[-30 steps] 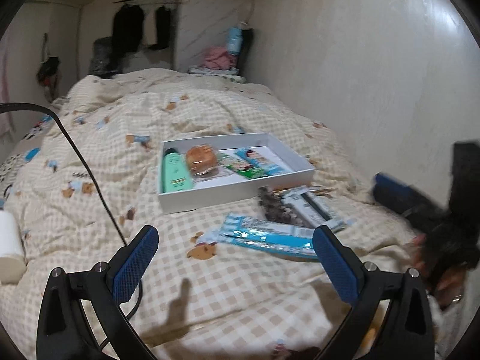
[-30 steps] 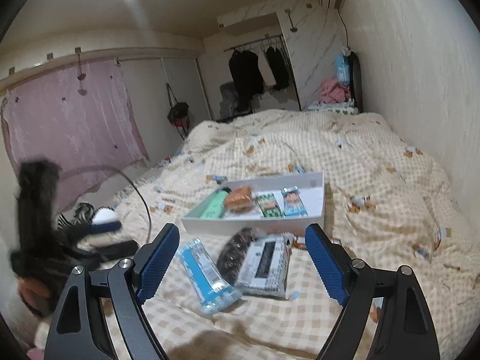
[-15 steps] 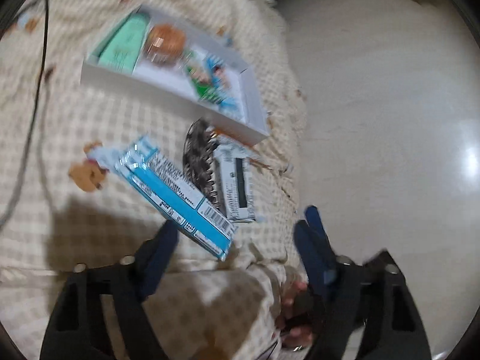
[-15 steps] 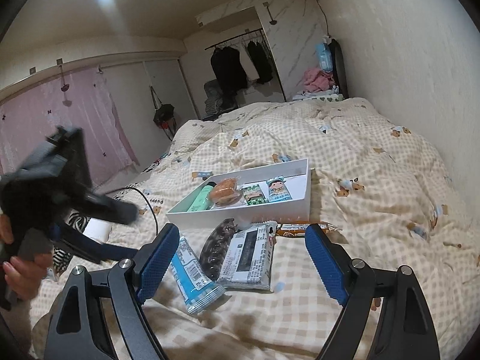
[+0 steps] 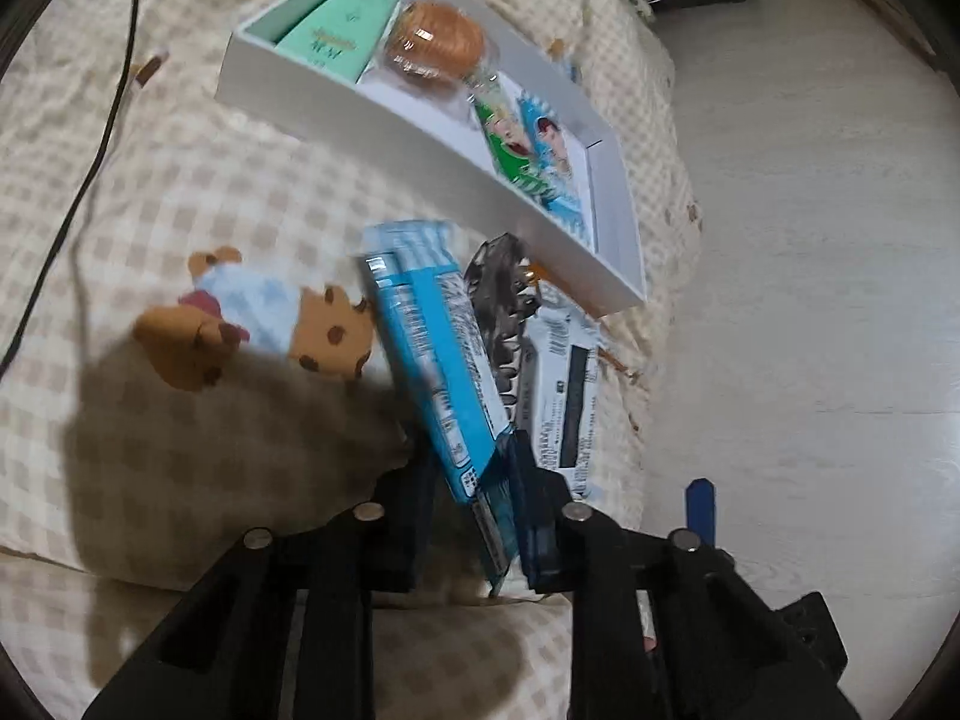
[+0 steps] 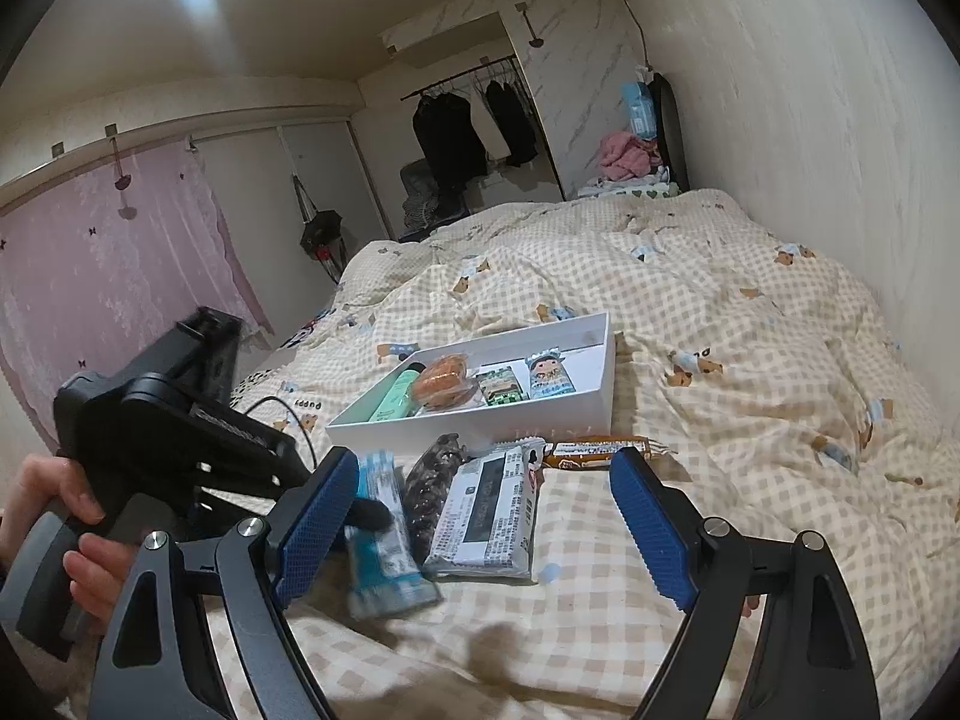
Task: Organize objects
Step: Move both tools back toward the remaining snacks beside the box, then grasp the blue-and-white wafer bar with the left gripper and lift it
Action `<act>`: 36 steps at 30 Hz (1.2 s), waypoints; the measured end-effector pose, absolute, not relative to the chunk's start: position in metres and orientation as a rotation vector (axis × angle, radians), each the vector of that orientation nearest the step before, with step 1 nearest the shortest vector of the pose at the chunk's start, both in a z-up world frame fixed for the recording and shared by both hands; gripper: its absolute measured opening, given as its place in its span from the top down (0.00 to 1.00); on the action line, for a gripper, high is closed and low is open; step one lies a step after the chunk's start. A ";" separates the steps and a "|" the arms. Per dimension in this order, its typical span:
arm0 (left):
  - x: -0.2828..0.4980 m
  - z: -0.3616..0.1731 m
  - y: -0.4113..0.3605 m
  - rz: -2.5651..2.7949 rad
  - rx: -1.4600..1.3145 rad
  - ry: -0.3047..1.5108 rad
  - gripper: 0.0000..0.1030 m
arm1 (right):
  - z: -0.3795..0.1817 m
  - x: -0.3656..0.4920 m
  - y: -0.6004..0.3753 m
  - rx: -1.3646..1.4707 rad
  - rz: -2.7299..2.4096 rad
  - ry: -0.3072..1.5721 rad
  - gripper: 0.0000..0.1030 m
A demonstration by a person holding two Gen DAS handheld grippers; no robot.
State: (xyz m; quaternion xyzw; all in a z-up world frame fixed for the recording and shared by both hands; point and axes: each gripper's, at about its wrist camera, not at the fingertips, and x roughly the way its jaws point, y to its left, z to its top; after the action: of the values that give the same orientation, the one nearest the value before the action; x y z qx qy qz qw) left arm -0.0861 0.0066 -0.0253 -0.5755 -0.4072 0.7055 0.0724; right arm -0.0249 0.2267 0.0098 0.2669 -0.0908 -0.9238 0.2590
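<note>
I am closing left hand-held gripper [image 5: 474, 516] on blue packet [image 5: 432, 360] on bed [image 5: 180, 180]; right hand-held gripper [image 6: 474, 528] staying wide, empty

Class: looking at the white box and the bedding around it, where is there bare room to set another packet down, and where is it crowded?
Free: the white box floor at its right end, beyond the blue figure packet; and open quilt right of the box. Crowded: the box's left half and the packets along its near side, where the left tool is closing on the blue packet.

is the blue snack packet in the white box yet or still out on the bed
Out. The blue snack packet lies on the blanket beside the white box, its near end between the closing left gripper.
</note>
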 end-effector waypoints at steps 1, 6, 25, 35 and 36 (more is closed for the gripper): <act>-0.086 -0.024 0.006 2.113 -1.729 -1.206 0.82 | 0.010 -0.024 0.227 0.721 -2.504 -0.248 0.16; -0.078 0.000 0.002 2.126 -1.704 -1.003 0.86 | 0.011 -0.024 0.228 0.723 -2.505 -0.248 0.16; -0.084 -0.005 -0.034 2.181 -1.887 -0.773 0.48 | 0.013 -0.023 0.227 0.728 -2.503 -0.250 0.16; -0.111 -0.033 -0.007 2.163 -1.924 -0.816 0.22 | 0.013 -0.023 0.227 0.727 -2.503 -0.252 0.16; -0.116 -0.037 -0.005 2.158 -1.934 -0.830 0.25 | 0.013 -0.023 0.227 0.727 -2.503 -0.253 0.16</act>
State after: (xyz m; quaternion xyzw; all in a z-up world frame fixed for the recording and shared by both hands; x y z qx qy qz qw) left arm -0.1159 -0.0055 -0.0368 -0.6404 -0.2748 0.7144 0.0636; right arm -0.0230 0.2268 0.0129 0.2681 -0.0934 -0.9234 0.2585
